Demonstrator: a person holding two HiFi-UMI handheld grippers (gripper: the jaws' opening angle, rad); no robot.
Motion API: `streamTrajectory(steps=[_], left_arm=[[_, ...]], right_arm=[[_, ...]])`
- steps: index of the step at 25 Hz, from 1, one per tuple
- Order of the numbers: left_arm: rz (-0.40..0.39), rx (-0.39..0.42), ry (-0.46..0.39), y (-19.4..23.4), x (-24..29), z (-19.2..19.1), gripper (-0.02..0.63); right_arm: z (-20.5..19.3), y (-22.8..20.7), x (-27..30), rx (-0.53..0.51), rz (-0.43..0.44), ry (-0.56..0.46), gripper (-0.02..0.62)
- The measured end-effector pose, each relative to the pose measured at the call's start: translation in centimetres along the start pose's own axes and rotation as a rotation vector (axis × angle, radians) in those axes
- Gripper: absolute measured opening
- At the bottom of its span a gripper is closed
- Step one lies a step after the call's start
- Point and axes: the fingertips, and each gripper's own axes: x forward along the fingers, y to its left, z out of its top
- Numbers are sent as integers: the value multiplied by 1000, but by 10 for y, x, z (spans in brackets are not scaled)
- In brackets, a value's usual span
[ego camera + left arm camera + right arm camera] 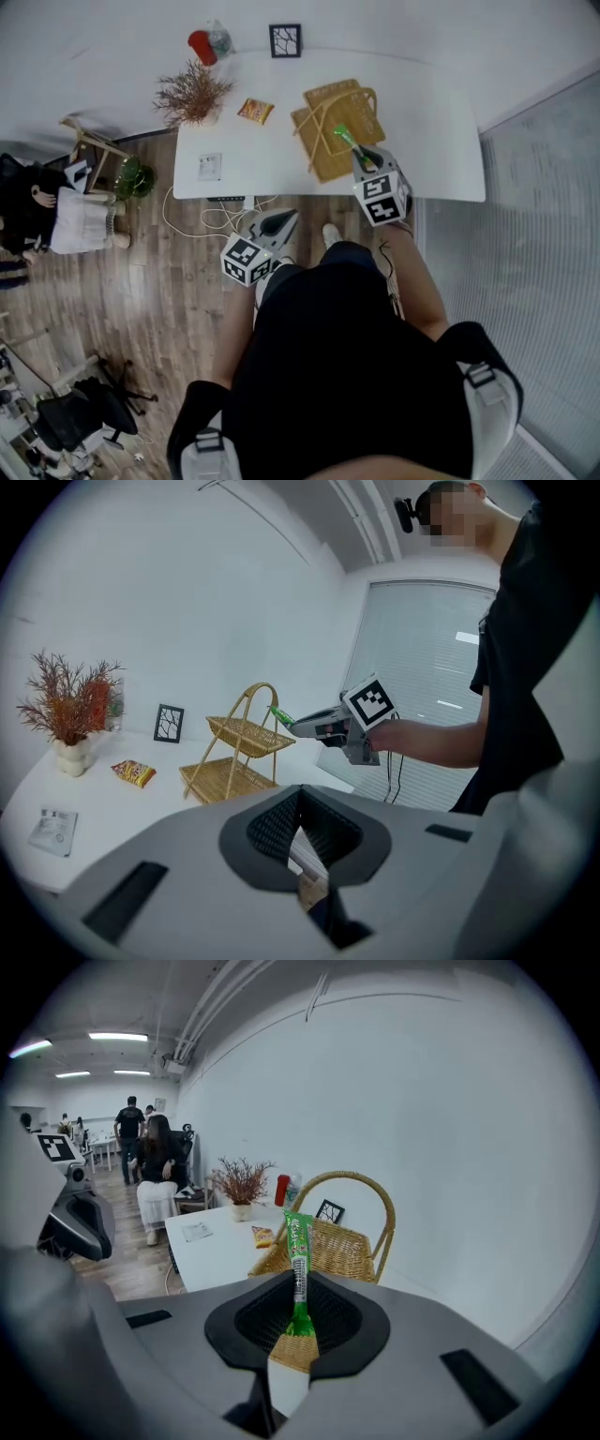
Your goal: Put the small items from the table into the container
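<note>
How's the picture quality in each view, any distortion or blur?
Head view: evenly lit, sharp, table edge bowed by the lens. Left gripper view: round dark vignette, mosaic patch at top. Right gripper view: same fisheye vignette, green packet sharp.

Plain white wall (94,47) along the far edge of a white table (281,159). Slatted blinds (422,667) past its right edge. Wood-plank floor (141,309) below (cables (202,220) trailing under the near edge), black office chair (80,412) further off. Strip lights (117,1037) lit overhead.
</note>
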Motion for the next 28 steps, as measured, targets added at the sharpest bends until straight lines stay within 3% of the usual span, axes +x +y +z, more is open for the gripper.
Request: streamTrajectory(steps=[6, 13, 21, 28], left_arm=[[67, -18, 5, -1, 41, 11, 3], [170, -52, 1, 6, 72, 14, 3], [221, -56, 4, 4, 85, 21, 3], [242, -61, -6, 8, 89, 24, 3]], right_arm=[[10, -30, 33, -221, 99, 56, 57], [8, -26, 75, -333, 275, 93, 57], [8, -15, 88, -351, 390, 87, 59], [11, -9, 88, -338, 438, 65, 106]])
